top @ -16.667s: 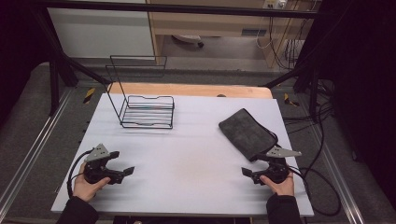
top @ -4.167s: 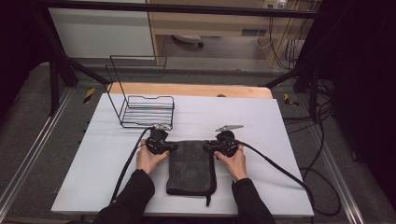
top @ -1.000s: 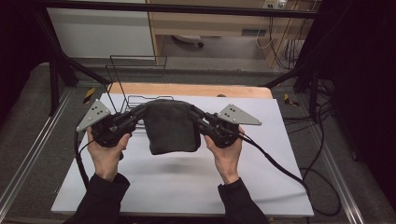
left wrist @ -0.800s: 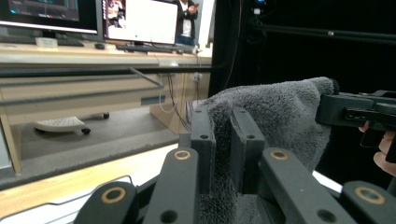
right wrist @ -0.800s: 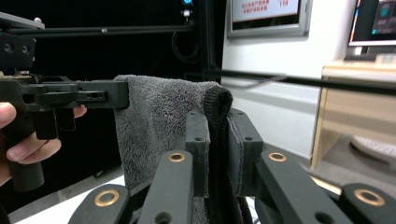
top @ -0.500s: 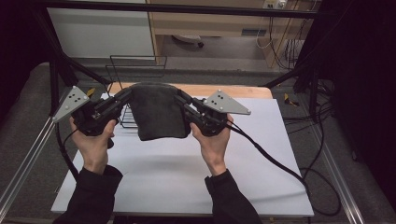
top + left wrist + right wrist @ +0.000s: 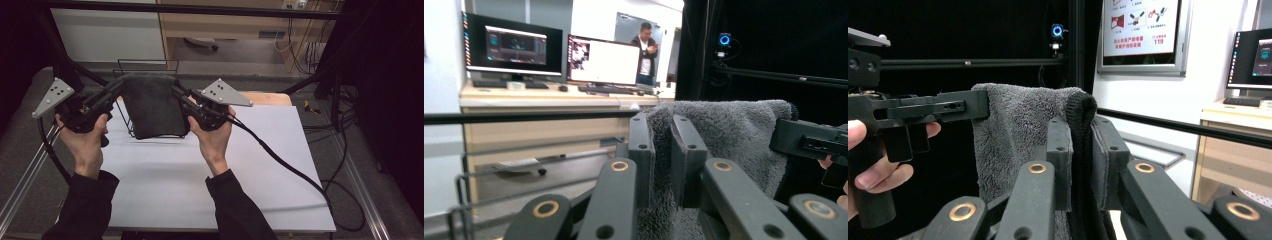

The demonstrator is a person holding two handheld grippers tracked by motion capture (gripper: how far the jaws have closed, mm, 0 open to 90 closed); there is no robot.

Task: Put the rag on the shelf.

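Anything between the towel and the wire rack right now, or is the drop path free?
Nothing visible blocks it. The grey towel hangs between the left gripper and right gripper, each clamped on a top corner, directly in front of the wire rack in the high view. Its hem sits near the rack's base; whether it touches is unclear.

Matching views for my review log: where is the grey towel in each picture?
High view: towel hangs upper left of centre, in front of the wire rack.
Left gripper view: towel centre-right, pinched in its own jaws.
Right gripper view: towel centre-left, edge in its own jaws.
Shared landmark: the towel's top edge stretched between both grippers.
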